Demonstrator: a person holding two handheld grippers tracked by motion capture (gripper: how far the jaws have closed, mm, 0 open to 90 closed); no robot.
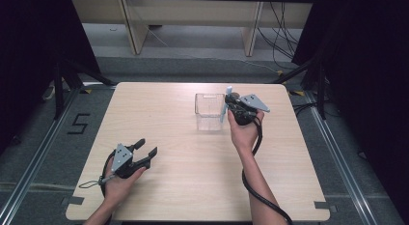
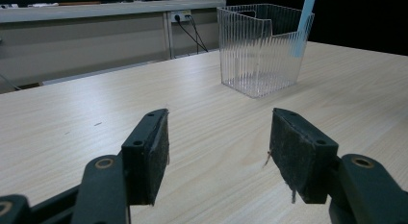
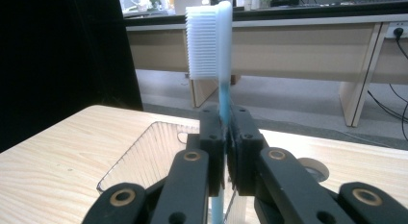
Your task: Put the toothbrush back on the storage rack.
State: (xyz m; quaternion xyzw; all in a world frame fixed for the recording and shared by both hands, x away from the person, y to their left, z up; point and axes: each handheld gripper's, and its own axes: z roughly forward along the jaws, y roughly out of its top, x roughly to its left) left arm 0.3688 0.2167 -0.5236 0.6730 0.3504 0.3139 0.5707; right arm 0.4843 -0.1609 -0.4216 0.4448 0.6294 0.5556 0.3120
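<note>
Landmark: clear ribbed plastic bin point(image 1: 210, 111), open-topped, upright on the light wood-grain table point(image 1: 193, 186), past the table's middle toward the far edge. Right black two-jaw gripper point(image 1: 231, 100) is at the bin's right wall, touching or just beside it, can't tell which from the high view; the person's right hand point(image 1: 245, 131) holds it from the near side, grey three-cornered plate point(image 1: 254, 102) on top, black cable point(image 1: 258, 186) trailing back along the forearm. Its jaws are pressed together on the handle of a light blue plastic toothbrush with white bristles point(image 3: 211, 41): in the right gripper view the brush stands upright, bristle head above the jaws and facing left, handle running down between the pads. Same view puts the bin's open rim point(image 3: 144, 152) just below and left of the jaws, with a roll of tape point(image 3: 315, 170) on the table to the right of them. In the left gripper view the blue handle point(image 2: 302, 27) slants down along the bin's point(image 2: 260, 48) right corner; can't tell whether its lower end is inside or outside the wall. Left black two-jaw gripper point(image 1: 147, 152) sits well apart from the bin, near the table's front-left area, held low by the left hand point(image 1: 118, 179); jaws spread wide, nothing between the pads point(image 2: 155, 152), pointing roughly toward the bin.
</note>
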